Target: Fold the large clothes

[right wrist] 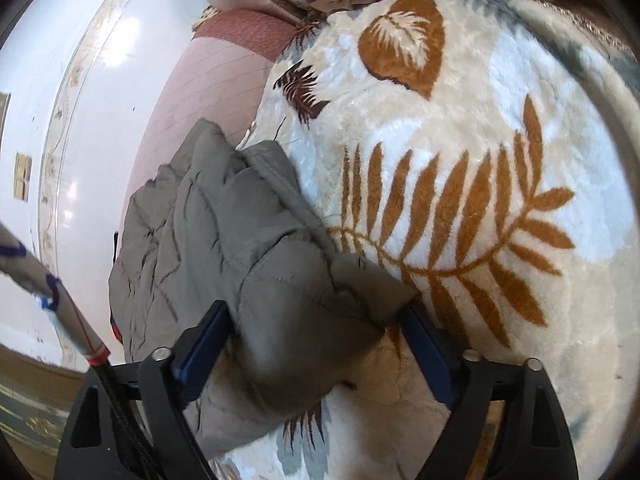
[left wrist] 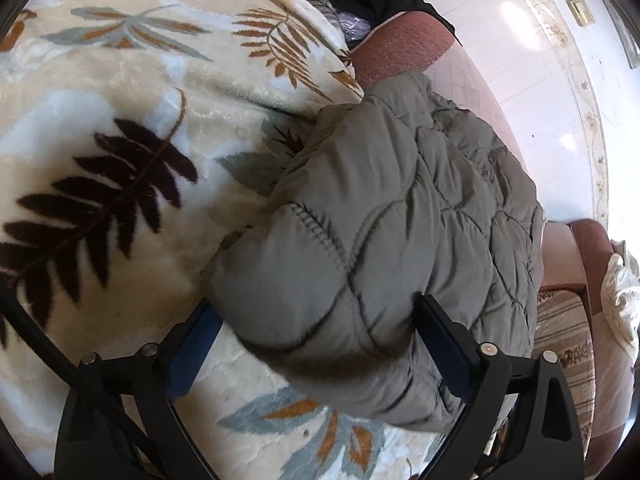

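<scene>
At the bottom of both frames my fingers stand wide apart. Left gripper (left wrist: 320, 344) and right gripper (right wrist: 316, 344) each straddle a bulge of the grey quilted jacket (left wrist: 400, 216), jaws spread, nothing pinched that I can see. Jacket lies bunched mid-frame on the leaf-print blanket (left wrist: 120, 160), one edge hanging toward the pink sofa side (right wrist: 192, 92) beyond. I judge it partly folded; tidying and squaring remain.
</scene>
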